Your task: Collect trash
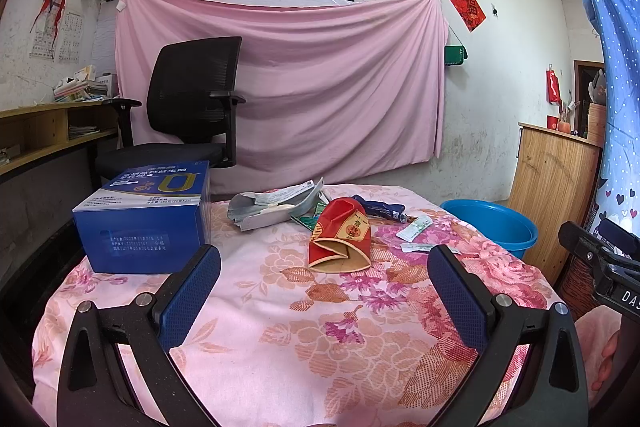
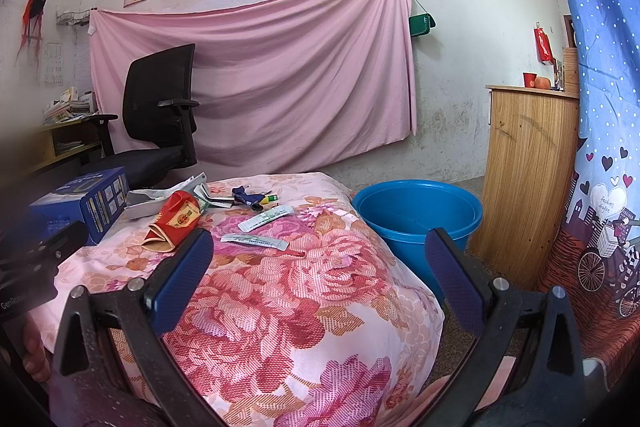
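Observation:
Trash lies on a table under a pink floral cloth [image 1: 280, 327]: a flattened red carton [image 1: 340, 239] [image 2: 174, 223], a crumpled grey wrapper [image 1: 272, 205] [image 2: 146, 201], a blue wrapper [image 1: 376, 209] [image 2: 244, 195] and white sachets [image 1: 414, 227] [image 2: 264, 219] [image 2: 254, 241]. A blue box [image 1: 148, 219] [image 2: 84, 201] stands at the left. A blue plastic tub [image 1: 490, 227] [image 2: 418, 217] sits on the floor to the table's right. My left gripper [image 1: 324, 259] is open, short of the carton. My right gripper [image 2: 318, 247] is open over the table's right corner, nothing between its fingers.
A black office chair [image 1: 192, 107] [image 2: 160, 115] stands behind the table before a pink sheet [image 1: 320, 79] on the wall. A wooden cabinet [image 1: 556, 195] [image 2: 528, 167] is right of the tub, a blue curtain [image 2: 600, 107] beside it. A desk with shelves [image 1: 48, 135] is at the left.

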